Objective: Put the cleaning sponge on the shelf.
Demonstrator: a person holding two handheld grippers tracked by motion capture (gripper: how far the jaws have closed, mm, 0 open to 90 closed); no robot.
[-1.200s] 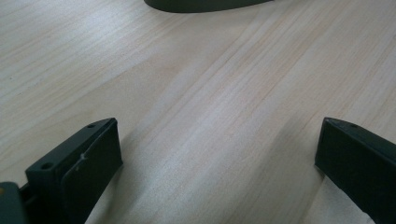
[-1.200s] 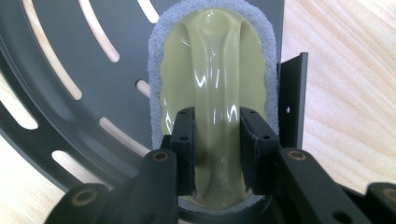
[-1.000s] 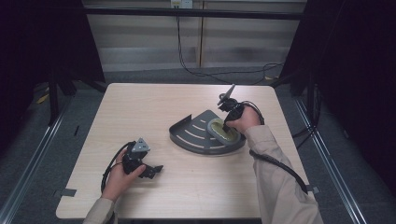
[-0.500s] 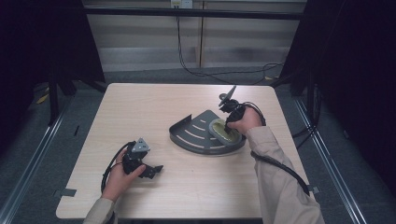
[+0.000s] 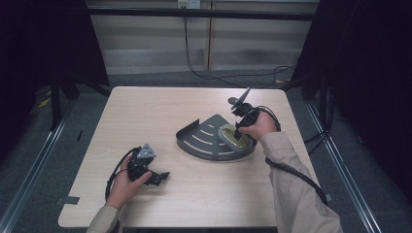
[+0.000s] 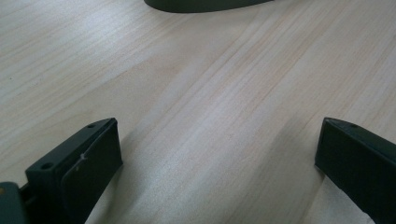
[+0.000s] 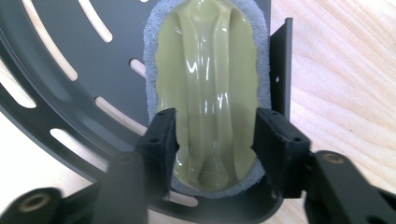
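A dark grey slotted corner tray lies right of the table's middle. In it lies an oval scrubber with a glossy yellow-green top and a grey pad. My right gripper points down into the tray. In the right gripper view its jaws press on both sides of the scrubber near its end, with the right gripper shut on it over the tray. My left gripper rests low at the front left, and the left gripper stands wide open over bare wood.
The light wooden table has free room on its left and front. The tray's curved edge shows far ahead of the left gripper. Cables trail from both grippers. Dark frames and curtains stand around the table.
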